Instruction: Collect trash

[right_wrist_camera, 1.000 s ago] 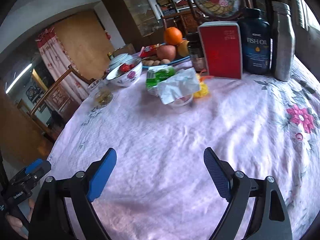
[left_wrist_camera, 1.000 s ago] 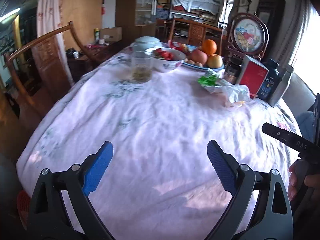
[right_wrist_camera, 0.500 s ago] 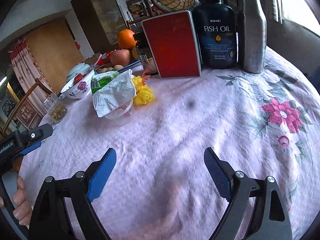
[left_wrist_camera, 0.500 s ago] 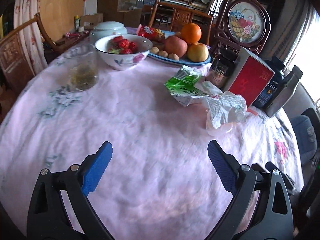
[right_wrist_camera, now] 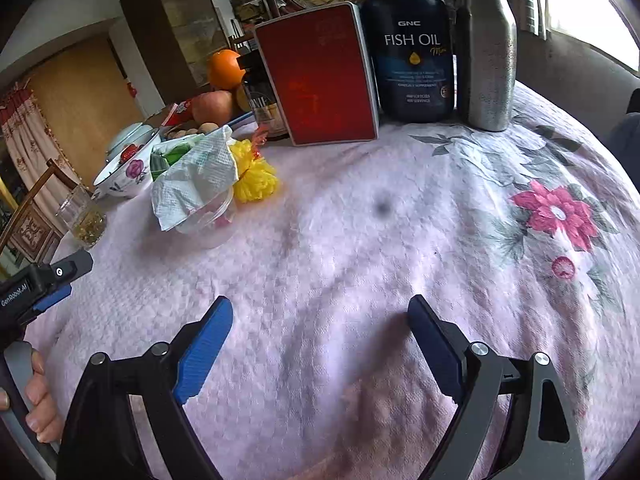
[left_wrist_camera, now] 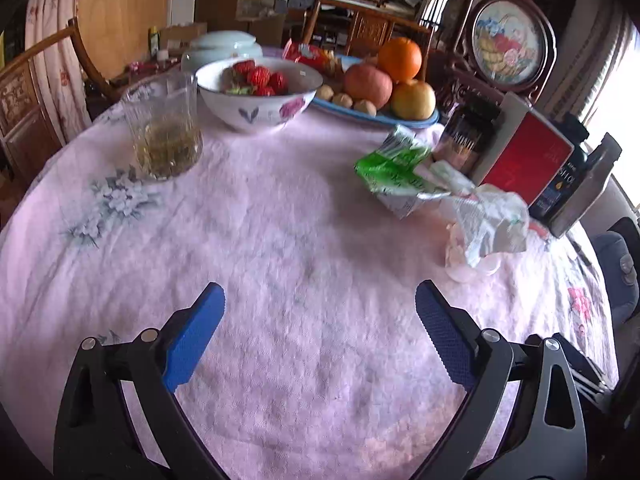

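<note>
A crumpled white tissue (left_wrist_camera: 493,222) (right_wrist_camera: 195,178) drapes over a small clear plastic cup (left_wrist_camera: 470,270) (right_wrist_camera: 208,220) on the pink floral tablecloth (left_wrist_camera: 280,240). Behind the tissue lies a torn green and white wrapper (left_wrist_camera: 396,172) (right_wrist_camera: 170,156). A yellow crumpled scrap (right_wrist_camera: 254,176) lies beside the cup. My left gripper (left_wrist_camera: 318,320) is open over bare cloth, the trash ahead to its right. My right gripper (right_wrist_camera: 320,332) is open too, with the trash ahead to its left. Nothing sits between either pair of fingers.
A glass of tea (left_wrist_camera: 164,136), a bowl of strawberries (left_wrist_camera: 258,94) and a fruit plate (left_wrist_camera: 380,114) stand at the back. A red box (right_wrist_camera: 320,76), a fish oil bottle (right_wrist_camera: 412,48) and a steel flask (right_wrist_camera: 486,48) line the far edge. A wooden chair (left_wrist_camera: 36,92) stands at the left.
Both grippers have moved forward over the table towards the trash, which now looks larger and nearer in both views. Both have stayed open.
</note>
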Tool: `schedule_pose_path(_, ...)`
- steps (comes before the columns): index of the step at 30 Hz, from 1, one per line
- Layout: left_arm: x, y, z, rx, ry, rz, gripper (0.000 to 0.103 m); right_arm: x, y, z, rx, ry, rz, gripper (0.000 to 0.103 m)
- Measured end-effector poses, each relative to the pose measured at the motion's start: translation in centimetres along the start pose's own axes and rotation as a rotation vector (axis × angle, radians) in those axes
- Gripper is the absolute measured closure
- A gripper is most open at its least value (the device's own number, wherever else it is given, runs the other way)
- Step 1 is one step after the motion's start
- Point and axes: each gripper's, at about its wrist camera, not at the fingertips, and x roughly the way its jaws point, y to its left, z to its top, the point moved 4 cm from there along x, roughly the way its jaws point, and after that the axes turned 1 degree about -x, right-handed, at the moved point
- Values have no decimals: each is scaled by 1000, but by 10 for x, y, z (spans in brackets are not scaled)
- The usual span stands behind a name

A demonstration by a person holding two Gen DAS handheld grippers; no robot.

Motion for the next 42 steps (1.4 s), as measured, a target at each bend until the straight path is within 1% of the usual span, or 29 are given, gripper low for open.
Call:
schedule_pose_path(2, 5, 1, 0, 5, 9, 12, 10, -2, 8, 6, -10, 10, 6, 15)
schedule_pose_path(6, 11, 4, 0, 7, 16, 32, 10, -7, 34, 32, -86, -25, 4, 15)
schedule_pose_path(8, 14, 7, 0, -5, 30, 29, 10, -2, 50, 47, -123, -36, 1, 15)
schedule_pose_path(12, 17, 12, 1, -23, 40, 29, 10, 16, 78, 71, -160, -23, 20, 15)
schedule_pose_path(16, 18, 14, 1, -36, 48, 23, 10, 34, 101, 92, -236, -47, -38, 15)
schedule_pose_path(19, 19, 14, 1, -38, 55, 17, 10, 50, 107, 98, -275, -18, -76, 17)
schedule_pose_path(21, 20, 13, 1, -42, 59, 10, 10, 56, 112, 97, -320, -4, -97, 25)
schedule_pose_path(22, 20, 13, 1, -43, 60, 8, 10, 60, 113, 95, -343, 13, -116, 41)
schedule_pose_path(23, 20, 13, 1, -43, 62, 5, 10, 63, 112, 93, -348, 31, -133, 62)
schedule_pose_path(24, 20, 12, 1, -45, 63, 4, 10, 64, 111, 93, -338, 42, -128, 74)
schedule_pose_path(25, 20, 12, 0, -46, 65, 3, 10, 61, 108, 92, -323, 47, -113, 88)
schedule_pose_path(26, 21, 12, 1, -47, 66, 3, 10, 57, 104, 92, -310, 42, -107, 93)
schedule_pose_path(28, 21, 12, 1, -50, 69, 0, 10, 40, 97, 92, -276, -4, -80, 95)
schedule_pose_path(30, 21, 12, 1, -53, 70, -3, 10, 18, 88, 92, -234, -59, -31, 96)
schedule_pose_path(32, 21, 12, 1, -51, 68, -2, 10, -1, 80, 90, -194, -88, 22, 96)
schedule_pose_path(34, 22, 11, 1, -48, 71, 0, 10, -16, 69, 82, -155, -93, 82, 96)
schedule_pose_path(36, 22, 11, 1, -46, 71, 0, 10, -28, 59, 74, -133, -103, 107, 96)
schedule_pose_path(38, 21, 11, 1, -45, 66, 6, 10, -34, 49, 63, -106, -93, 140, 95)
schedule_pose_path(40, 22, 12, 0, -42, 66, 11, 10, -34, 37, 52, -78, -78, 144, 95)
schedule_pose_path(41, 23, 12, 0, -39, 68, 15, 10, -34, 32, 48, -63, -68, 150, 93)
schedule_pose_path(42, 23, 11, 0, -37, 68, 18, 10, -30, 27, 44, -42, -46, 159, 93)
